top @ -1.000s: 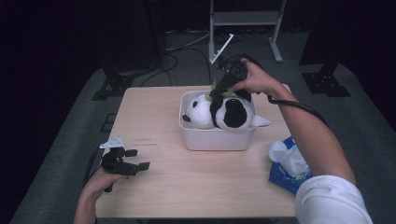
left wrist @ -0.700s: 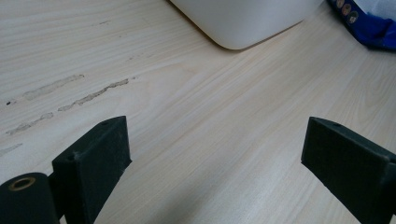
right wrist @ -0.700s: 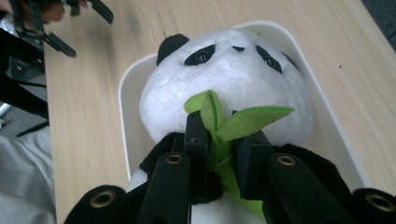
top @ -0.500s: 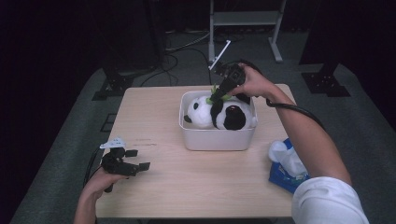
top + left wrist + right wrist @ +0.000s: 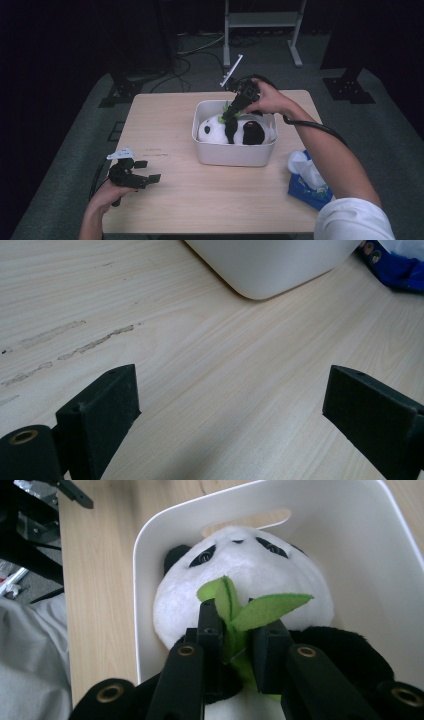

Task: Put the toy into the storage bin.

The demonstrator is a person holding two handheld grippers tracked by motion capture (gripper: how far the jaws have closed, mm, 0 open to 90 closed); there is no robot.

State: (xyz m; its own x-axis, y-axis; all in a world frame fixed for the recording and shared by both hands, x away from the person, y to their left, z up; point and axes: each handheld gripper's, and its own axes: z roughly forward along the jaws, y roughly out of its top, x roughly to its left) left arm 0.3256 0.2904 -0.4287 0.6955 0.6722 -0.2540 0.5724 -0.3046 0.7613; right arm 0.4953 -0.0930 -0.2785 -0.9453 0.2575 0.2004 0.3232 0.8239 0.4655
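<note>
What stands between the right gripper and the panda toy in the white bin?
Nothing visible. The right gripper is already shut on the green leaves of the panda toy, which lies inside the white bin.

- High view: fixed overhead, facing forward and down across the whole wooden table (image 5: 170, 125).
- Left gripper view: low, close over the tabletop, facing the white bin (image 5: 270, 265).
- Right gripper view: close, looking down into that bin, which all views share.

Panda (image 5: 235, 131) in bin (image 5: 234, 152); tissue pack (image 5: 307, 180) right of bin.
</note>
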